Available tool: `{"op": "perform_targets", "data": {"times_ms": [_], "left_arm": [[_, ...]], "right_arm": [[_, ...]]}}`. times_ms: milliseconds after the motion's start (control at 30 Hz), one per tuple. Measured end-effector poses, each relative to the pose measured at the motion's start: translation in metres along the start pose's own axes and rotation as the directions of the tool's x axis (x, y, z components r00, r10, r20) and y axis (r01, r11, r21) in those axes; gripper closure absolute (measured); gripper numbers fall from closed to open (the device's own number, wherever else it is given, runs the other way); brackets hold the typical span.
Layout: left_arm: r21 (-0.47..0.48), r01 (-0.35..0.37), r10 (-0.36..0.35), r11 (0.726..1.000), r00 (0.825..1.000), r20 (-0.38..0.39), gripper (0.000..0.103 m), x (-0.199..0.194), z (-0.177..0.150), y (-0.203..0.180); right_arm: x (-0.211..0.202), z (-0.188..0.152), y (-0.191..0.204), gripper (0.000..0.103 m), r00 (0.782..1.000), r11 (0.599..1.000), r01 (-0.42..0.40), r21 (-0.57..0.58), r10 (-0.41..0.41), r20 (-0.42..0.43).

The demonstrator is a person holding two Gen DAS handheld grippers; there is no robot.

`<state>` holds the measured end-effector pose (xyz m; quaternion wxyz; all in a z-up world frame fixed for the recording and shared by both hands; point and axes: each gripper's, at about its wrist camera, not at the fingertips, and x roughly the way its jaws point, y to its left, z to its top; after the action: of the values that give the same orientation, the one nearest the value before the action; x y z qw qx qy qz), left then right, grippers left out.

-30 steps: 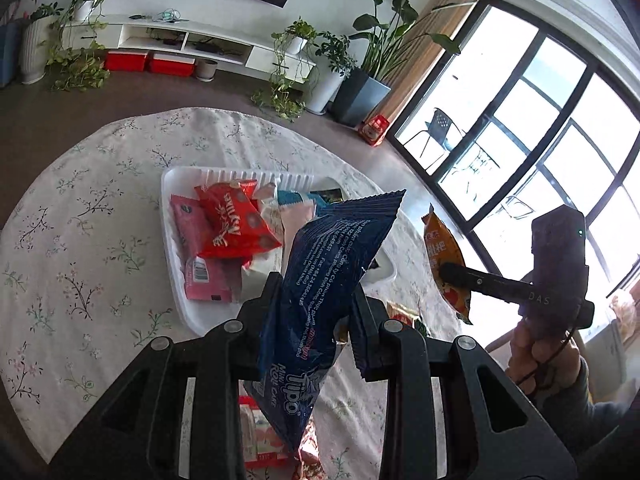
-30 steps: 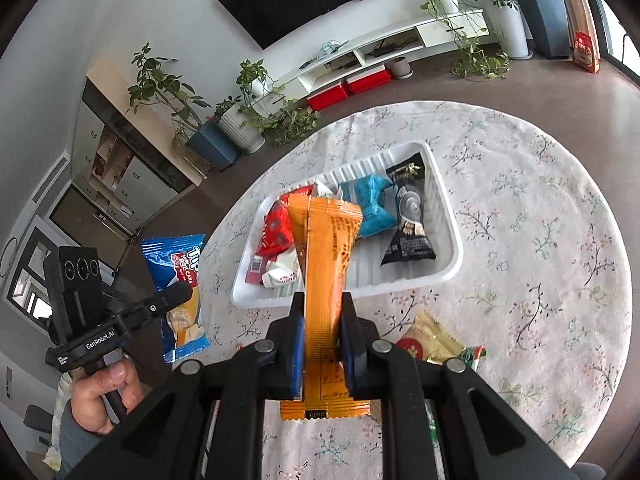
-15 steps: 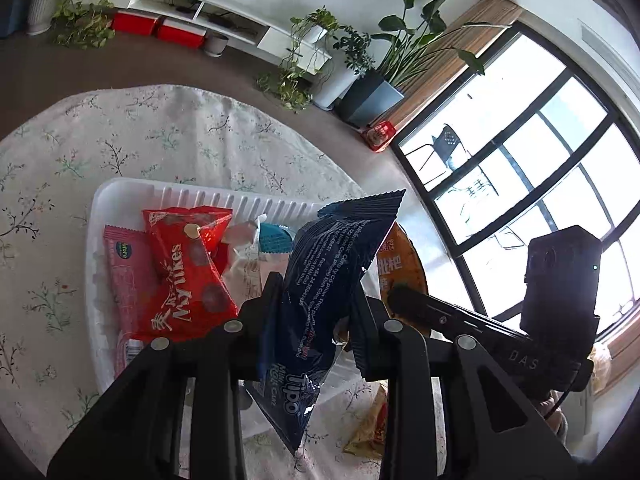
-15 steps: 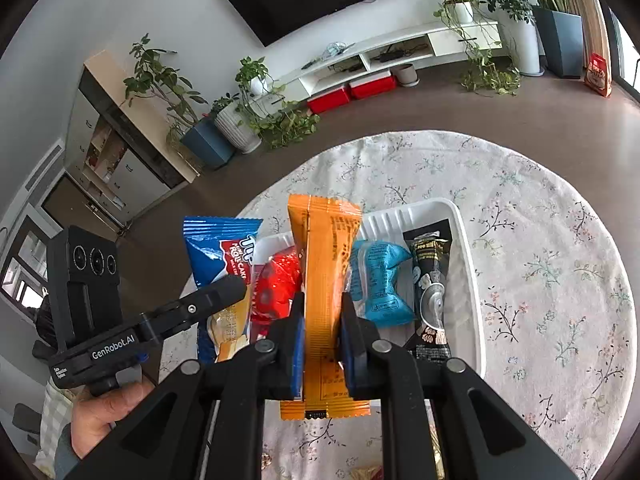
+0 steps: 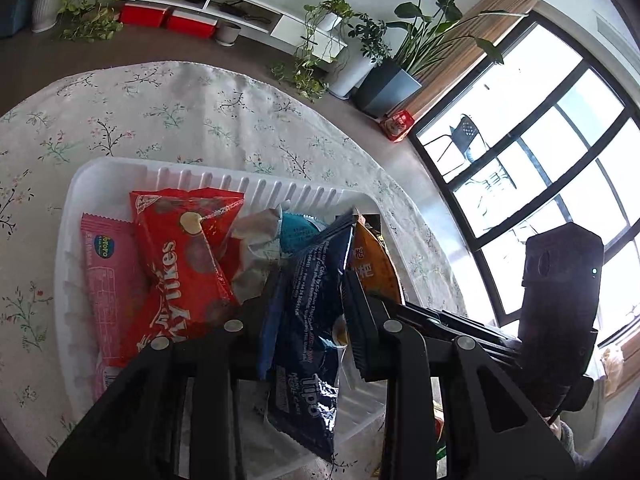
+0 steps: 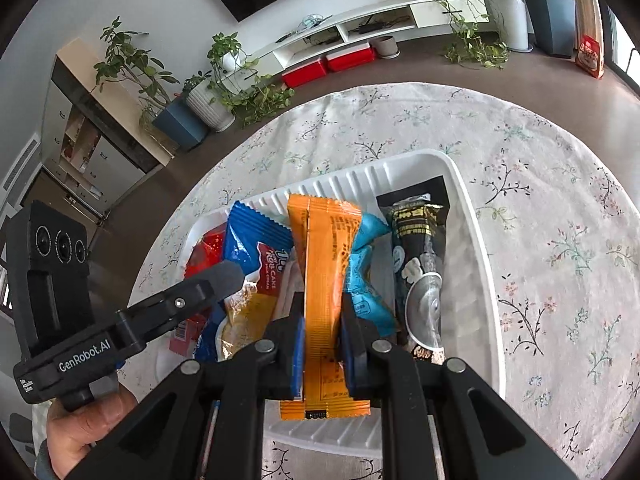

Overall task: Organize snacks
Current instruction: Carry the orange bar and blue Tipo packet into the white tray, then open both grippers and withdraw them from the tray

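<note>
Under you is the round table with its floral cloth, and on it the white ribbed tray that takes the snacks. Your left gripper is clamped on the dark blue Tipo packet, holding it upright over the near right part of the tray; from your right camera the front of that packet reads "ROLL CAKE" in white on red. Your right gripper is closed tight on the long orange packet, which stands lengthways over the middle of the tray, with fine print too small to read; its barcode end hangs below the jaws. In the left view that orange packet sits just beside the blue one, touching or nearly so, with Chinese characters showing. Lying in the tray are the red packet, whose white lettering reads roughly "Mykes", partly covered, and under its left edge the pink bar with a small blue-and-yellow oval logo. To the right lie a light blue wrapper and a black packet with gold Chinese characters against the tray's right wall. The body of your left gripper carries "GenRobot.AI" in white. Your hand grips its handle.
</note>
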<state>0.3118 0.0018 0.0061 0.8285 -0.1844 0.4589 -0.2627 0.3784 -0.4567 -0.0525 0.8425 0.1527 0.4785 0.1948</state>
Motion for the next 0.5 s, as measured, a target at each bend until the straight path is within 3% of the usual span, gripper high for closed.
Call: {"op": "perform_targets", "data": {"times_ms": [433, 500], "left_arm": [[0.016, -0.027, 0.027, 1.0, 1.0, -0.012, 0.075, 0.014, -0.001, 0.004], [0.015, -0.042, 0.042, 0.999, 0.999, -0.006, 0.066, 0.012, -0.001, 0.003]], "right_arm": [[0.019, 0.0, -0.002, 0.085, 1.0, 1.0, 0.019, 0.004, -0.018, -0.019], [0.018, 0.0, -0.003, 0.084, 1.0, 1.0, 0.018, 0.011, -0.018, -0.021]]}}
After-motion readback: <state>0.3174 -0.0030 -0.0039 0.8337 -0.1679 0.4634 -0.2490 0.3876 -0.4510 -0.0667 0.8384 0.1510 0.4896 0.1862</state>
